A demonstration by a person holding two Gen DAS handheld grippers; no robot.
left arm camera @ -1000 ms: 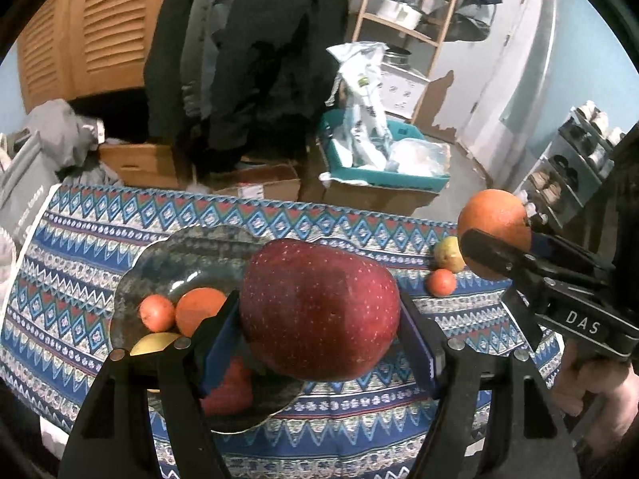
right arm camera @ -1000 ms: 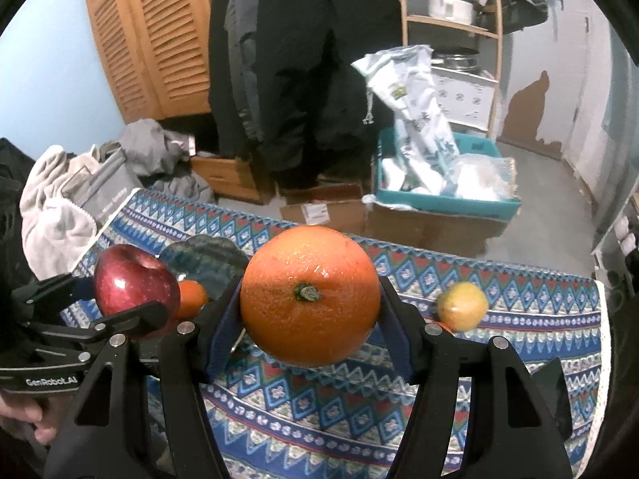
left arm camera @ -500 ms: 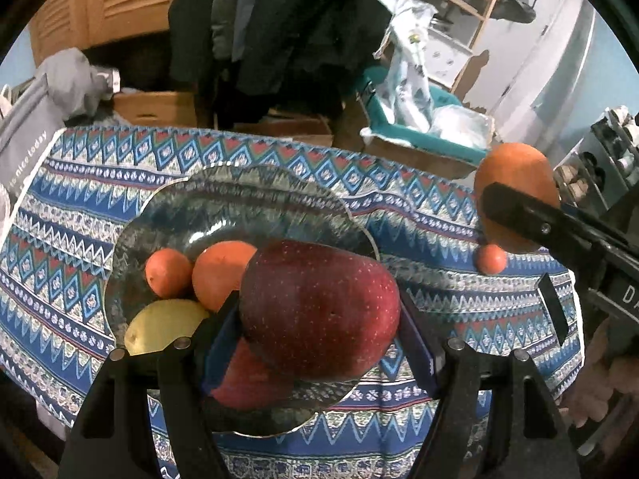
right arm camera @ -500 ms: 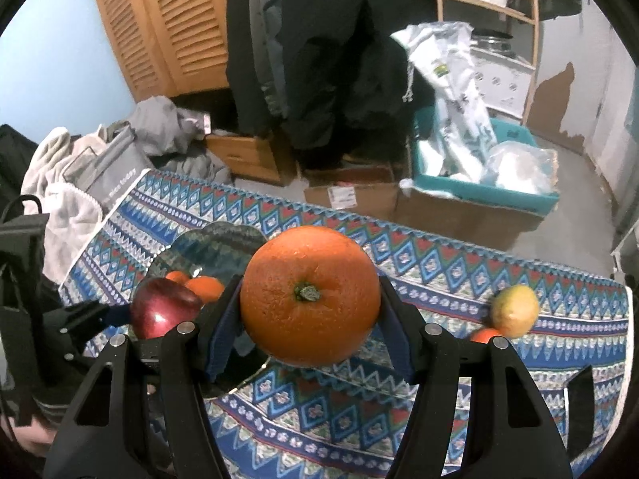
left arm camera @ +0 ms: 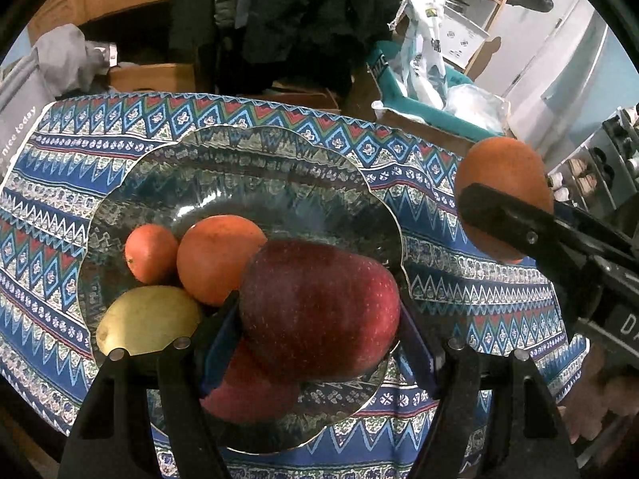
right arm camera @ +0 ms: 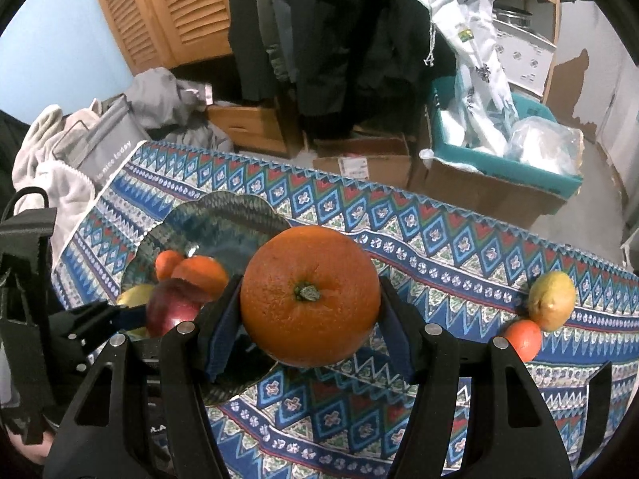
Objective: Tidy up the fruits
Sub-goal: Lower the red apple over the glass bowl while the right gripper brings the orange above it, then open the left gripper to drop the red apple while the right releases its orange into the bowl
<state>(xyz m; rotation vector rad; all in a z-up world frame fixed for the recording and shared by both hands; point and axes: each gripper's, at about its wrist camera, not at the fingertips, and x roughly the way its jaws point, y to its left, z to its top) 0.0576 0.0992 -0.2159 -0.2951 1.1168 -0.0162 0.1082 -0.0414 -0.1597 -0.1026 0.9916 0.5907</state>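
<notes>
My left gripper [left arm camera: 319, 331] is shut on a dark red apple [left arm camera: 319, 311], held low over the near part of a glass plate [left arm camera: 247, 167]. On the plate lie a small tangerine [left arm camera: 149, 251], an orange [left arm camera: 217, 257], a yellow-green fruit [left arm camera: 147, 321] and a red fruit [left arm camera: 247, 395] under the apple. My right gripper [right arm camera: 309, 319] is shut on a large orange [right arm camera: 309, 295], hanging just right of the plate [right arm camera: 223, 215]. On the cloth at the right lie a lemon [right arm camera: 553, 299] and a small tangerine [right arm camera: 523, 339].
A patterned blue tablecloth [right arm camera: 419, 239] covers the table. Beyond its far edge stand cardboard boxes [right arm camera: 359, 159], a teal bin with bags [right arm camera: 499, 151], hanging dark coats and grey bags at the left. A hand [left arm camera: 599, 399] grips the right tool.
Both grippers have sunk toward the table with their fruit. The apple now hangs close over the plate, and the orange has come nearer the plate's right rim.
</notes>
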